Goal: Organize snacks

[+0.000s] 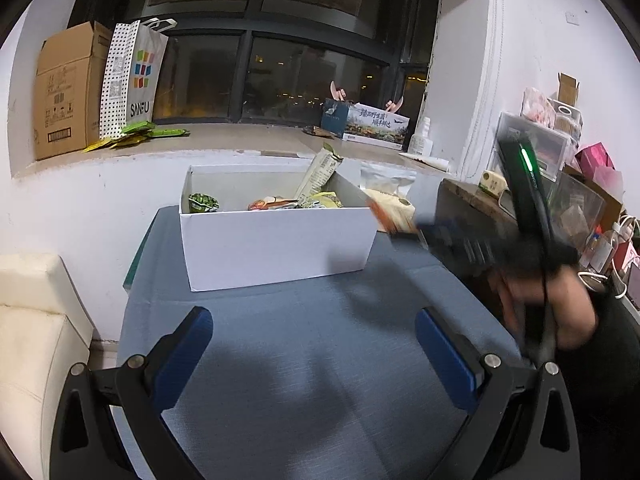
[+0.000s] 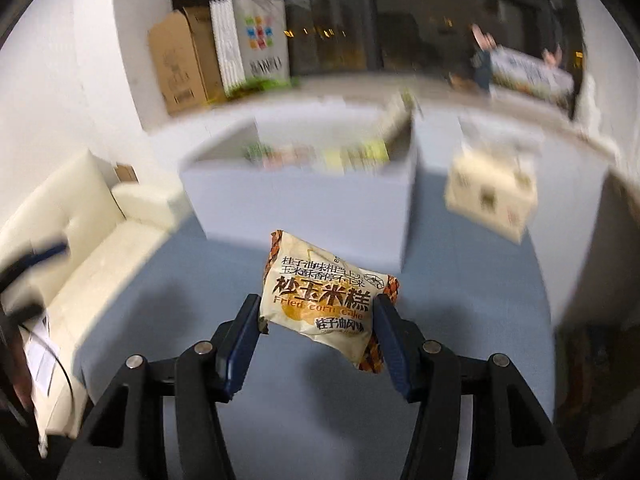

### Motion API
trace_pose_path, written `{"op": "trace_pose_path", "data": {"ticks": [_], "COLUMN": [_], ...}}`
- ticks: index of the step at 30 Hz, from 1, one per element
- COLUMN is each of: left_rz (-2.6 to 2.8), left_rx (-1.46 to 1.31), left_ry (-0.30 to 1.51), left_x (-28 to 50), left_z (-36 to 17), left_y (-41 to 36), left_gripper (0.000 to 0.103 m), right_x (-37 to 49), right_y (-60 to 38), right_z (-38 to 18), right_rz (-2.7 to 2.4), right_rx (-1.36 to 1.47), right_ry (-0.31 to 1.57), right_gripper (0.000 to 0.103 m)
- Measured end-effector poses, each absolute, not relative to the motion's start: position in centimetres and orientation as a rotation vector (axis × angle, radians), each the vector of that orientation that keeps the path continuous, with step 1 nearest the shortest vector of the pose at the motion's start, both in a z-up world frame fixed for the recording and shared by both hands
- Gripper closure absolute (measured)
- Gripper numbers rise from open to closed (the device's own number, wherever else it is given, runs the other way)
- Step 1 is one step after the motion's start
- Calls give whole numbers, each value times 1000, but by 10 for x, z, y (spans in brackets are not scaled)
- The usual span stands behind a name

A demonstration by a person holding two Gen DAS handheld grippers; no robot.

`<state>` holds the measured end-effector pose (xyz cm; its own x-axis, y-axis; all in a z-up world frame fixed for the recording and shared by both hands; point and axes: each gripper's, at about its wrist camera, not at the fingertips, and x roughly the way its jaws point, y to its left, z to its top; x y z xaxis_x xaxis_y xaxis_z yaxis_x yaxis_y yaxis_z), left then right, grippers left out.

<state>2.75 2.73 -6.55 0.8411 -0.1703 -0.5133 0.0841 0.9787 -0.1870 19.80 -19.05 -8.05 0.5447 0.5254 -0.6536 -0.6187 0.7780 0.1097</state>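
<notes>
A snack packet [image 2: 326, 304] is clamped by its sides in the right gripper [image 2: 316, 336] and held clear of the table [image 2: 460, 320], near the white box [image 2: 304, 200] (presumably its destination), while the left gripper [image 1: 314, 344] is kept spread and empty.

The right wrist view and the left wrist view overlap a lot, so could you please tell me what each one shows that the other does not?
Only the right wrist view shows the printed face of the fried corn cake packet, clamped between the right gripper pads above the blue tablecloth.

Only the left wrist view shows the left gripper open with nothing in it, the cluttered shelf at the right, and the person's blurred hand.

Both show the white box of snacks, the cardboard box and the SANFU bag on the window ledge, and the cream sofa.
</notes>
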Motion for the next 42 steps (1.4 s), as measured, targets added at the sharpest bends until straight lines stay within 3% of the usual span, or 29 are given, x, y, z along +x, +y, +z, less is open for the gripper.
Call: {"op": "trace_pose_path", "data": {"ticks": [6, 14, 16, 18, 19, 26, 33, 42], "left_rz": [-127, -120, -113, -106, -105, -46, -8, -8], "left_rx": [-179, -193, -188, -188, -189, -137, -156, -151], "left_ry": [558, 549, 548, 543, 542, 525, 509, 514], "left_x": [28, 26, 26, 25, 24, 28, 34, 33], "left_z": [-68, -66, -66, -64, -64, -54, -41, -32], "left_y": [33, 42, 44, 45, 46, 43, 43, 35], "left_gripper": [0, 0, 0, 0, 0, 0, 0, 0], "right_x": [261, 354, 362, 364, 360, 325, 237, 161], "right_y": [-118, -52, -47, -45, -47, -75, -106, -168], "right_z": [-17, -29, -38, -43, -42, -13, 0, -8], "right_rz": [706, 636, 625, 615, 593, 612, 645, 591], "right_rx": [-191, -237, -245, -248, -243, -174, -211, -155], "right_ry": [647, 765, 795, 815, 785, 640, 517, 496], "right_gripper": [42, 41, 35, 4, 0, 0, 0, 0]}}
